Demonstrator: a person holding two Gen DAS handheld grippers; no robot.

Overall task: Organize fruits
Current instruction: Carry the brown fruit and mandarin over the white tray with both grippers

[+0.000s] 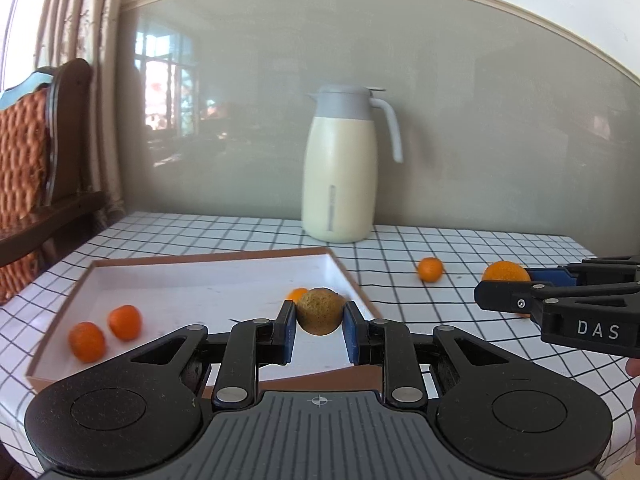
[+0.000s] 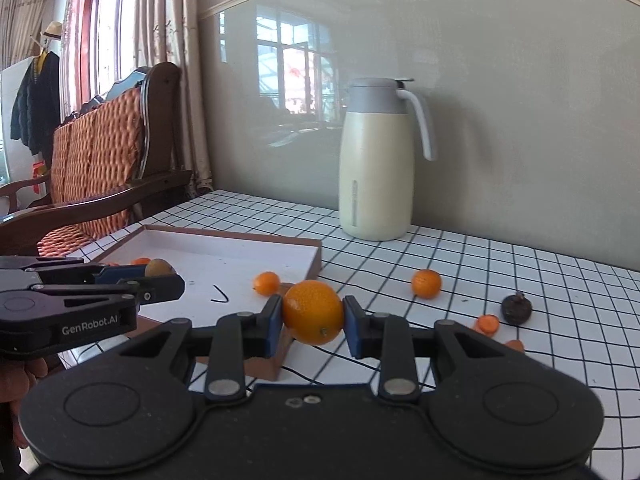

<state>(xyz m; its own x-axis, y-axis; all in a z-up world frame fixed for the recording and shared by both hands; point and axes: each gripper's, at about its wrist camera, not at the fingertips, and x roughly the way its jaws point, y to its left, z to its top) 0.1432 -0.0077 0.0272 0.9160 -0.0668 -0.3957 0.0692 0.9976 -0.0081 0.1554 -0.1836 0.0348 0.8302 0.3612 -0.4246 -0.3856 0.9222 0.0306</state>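
Observation:
My left gripper [image 1: 319, 317] is shut on a brown-green kiwi-like fruit [image 1: 320, 311] and holds it over the white tray [image 1: 200, 276]. Two tangerines [image 1: 105, 332] lie in the tray's left part, and another small one [image 1: 297, 293] sits behind the held fruit. My right gripper [image 2: 312, 315] is shut on a large orange [image 2: 313, 312] just right of the tray's corner [image 2: 316, 256]. It also shows in the left wrist view [image 1: 506, 280]. A loose tangerine [image 2: 426, 283] lies on the cloth beyond.
A cream thermos jug [image 2: 376, 168] stands at the back against the wall. A dark shrivelled fruit [image 2: 516, 309] and orange peel pieces [image 2: 488, 323] lie at the right. A wooden chair [image 2: 100, 168] stands left of the checked table [image 2: 560, 300].

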